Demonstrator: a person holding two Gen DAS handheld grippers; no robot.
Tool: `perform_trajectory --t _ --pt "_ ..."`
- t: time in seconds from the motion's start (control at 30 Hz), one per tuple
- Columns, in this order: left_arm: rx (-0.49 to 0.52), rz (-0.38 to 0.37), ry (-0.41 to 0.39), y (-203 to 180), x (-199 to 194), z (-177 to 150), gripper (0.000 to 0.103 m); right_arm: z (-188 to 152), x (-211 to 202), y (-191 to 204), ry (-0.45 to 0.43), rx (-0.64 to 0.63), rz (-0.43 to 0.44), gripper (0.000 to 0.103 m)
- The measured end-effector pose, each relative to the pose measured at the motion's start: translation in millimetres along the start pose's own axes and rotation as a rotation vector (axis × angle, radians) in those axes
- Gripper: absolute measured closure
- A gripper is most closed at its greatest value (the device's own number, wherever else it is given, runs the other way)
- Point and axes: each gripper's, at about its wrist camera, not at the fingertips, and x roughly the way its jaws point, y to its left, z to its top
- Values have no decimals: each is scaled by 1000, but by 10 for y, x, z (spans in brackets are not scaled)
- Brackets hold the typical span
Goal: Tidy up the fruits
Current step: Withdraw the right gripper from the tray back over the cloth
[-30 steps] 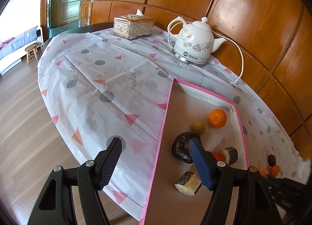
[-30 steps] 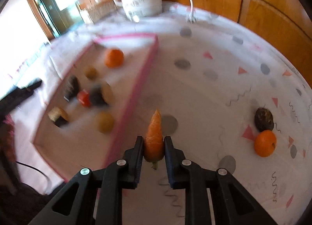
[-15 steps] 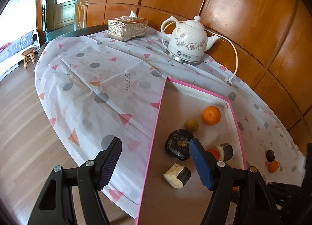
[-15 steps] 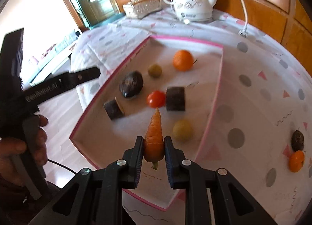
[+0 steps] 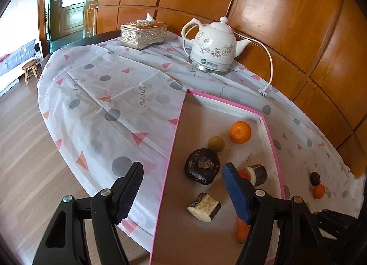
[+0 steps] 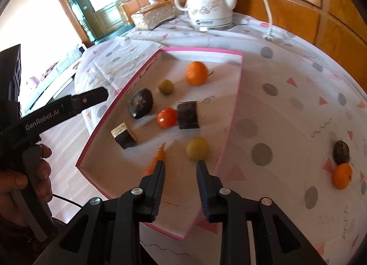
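In the right wrist view, a hand [image 6: 25,173] at the far left holds the left gripper [image 5: 181,192], its jaws parted and empty over the pink-rimmed tray's [image 6: 119,95] left rim; inside the tray lie a dark fruit [image 6: 140,106], a tomato [image 6: 167,117], an orange [image 6: 196,73] and others; the blurred carrot [image 6: 158,158] sits just left of the right gripper [image 6: 180,170], whose jaws are opening with nothing between them; further right, on the tablecloth [image 6: 286,108], a second orange [image 6: 342,176] touches a dark fruit.

The right gripper [image 6: 180,170] is opening, dropping the carrot [image 6: 158,157] into the box [image 6: 236,95].
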Motion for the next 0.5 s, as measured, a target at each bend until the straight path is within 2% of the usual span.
perform_trajectory --t 0.3,0.5 --pt "55 -27 2 -183 -29 -10 31 -122 -323 -415 -66 105 -97 70" --pt "117 -57 8 -392 -24 -13 31 -419 -492 -992 -86 289 -180 70"
